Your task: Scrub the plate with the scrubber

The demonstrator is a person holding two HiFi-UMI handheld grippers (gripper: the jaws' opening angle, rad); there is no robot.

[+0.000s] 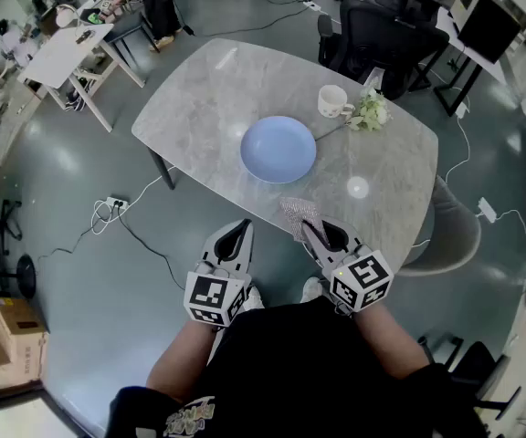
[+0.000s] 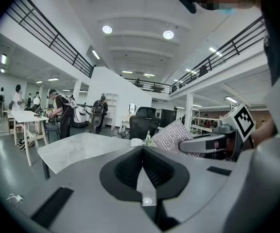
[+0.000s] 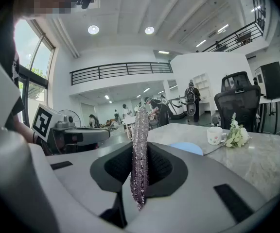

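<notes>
A light blue plate [image 1: 278,149] lies in the middle of the grey marble table [image 1: 199,99]; its edge also shows as a blue sliver, the plate [image 3: 187,148], in the right gripper view. My right gripper [image 1: 310,227] is shut on a sparkly silver scrubber [image 1: 298,213], which stands edge-on as the scrubber [image 3: 140,152] between its jaws and hangs at the table's near edge, short of the plate. The scrubber [image 2: 175,137] also shows from the left. My left gripper [image 1: 238,235] is shut and holds nothing, off the table's near edge, left of the right one.
A white mug [image 1: 333,101] and a sprig of white flowers [image 1: 369,110] stand behind the plate to the right. Black office chairs [image 1: 382,35] sit beyond the table, a grey chair [image 1: 453,235] at its right. Cables and a power strip [image 1: 112,206] lie on the floor at left.
</notes>
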